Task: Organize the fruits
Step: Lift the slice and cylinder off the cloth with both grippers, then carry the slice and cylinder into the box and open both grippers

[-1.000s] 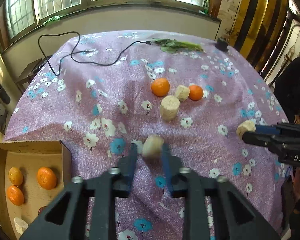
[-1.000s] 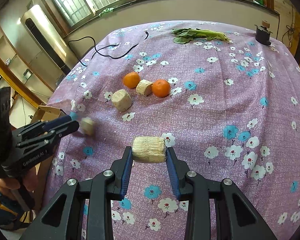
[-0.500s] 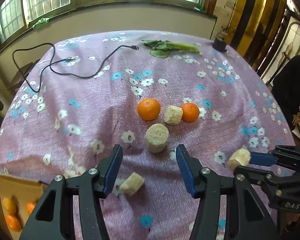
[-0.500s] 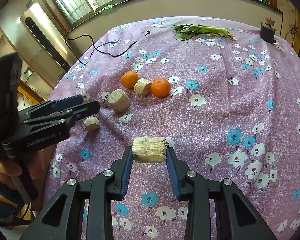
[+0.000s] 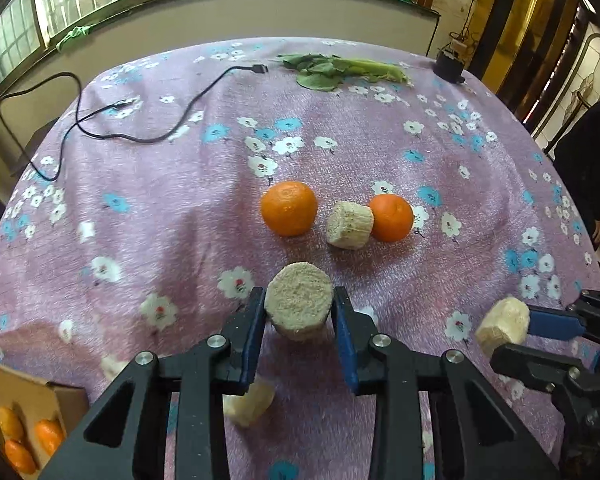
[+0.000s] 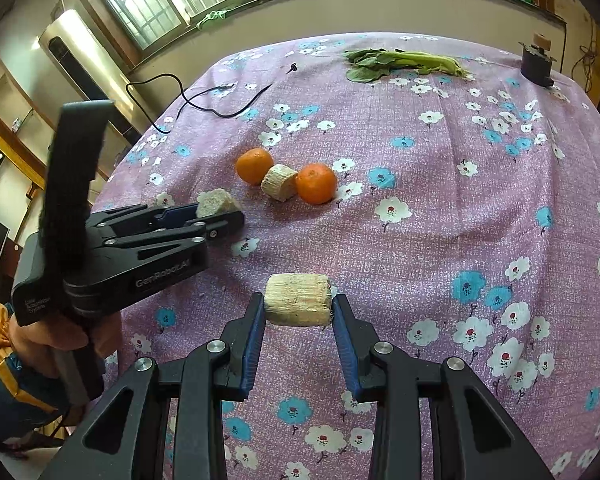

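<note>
My left gripper (image 5: 299, 312) has its fingers around a round pale chunk (image 5: 299, 298) standing on the purple flowered cloth; it looks shut on it. It also shows in the right wrist view (image 6: 216, 202). My right gripper (image 6: 299, 312) is shut on a pale cylindrical chunk (image 6: 299, 299), held above the cloth; it shows at the right in the left wrist view (image 5: 504, 325). Two oranges (image 5: 288, 208) (image 5: 392, 217) lie with a small pale chunk (image 5: 349, 224) between them. Another pale chunk (image 5: 249, 400) lies under my left gripper.
A cardboard box (image 5: 32, 400) with three oranges (image 5: 46, 436) sits at the lower left. A black cable (image 5: 140, 136), leafy greens (image 5: 340, 70) and a small black object (image 5: 448, 66) lie at the far side of the table.
My left gripper let go of a small chunk, moved forward and closed around the round chunk. My right gripper keeps holding its chunk almost still.
</note>
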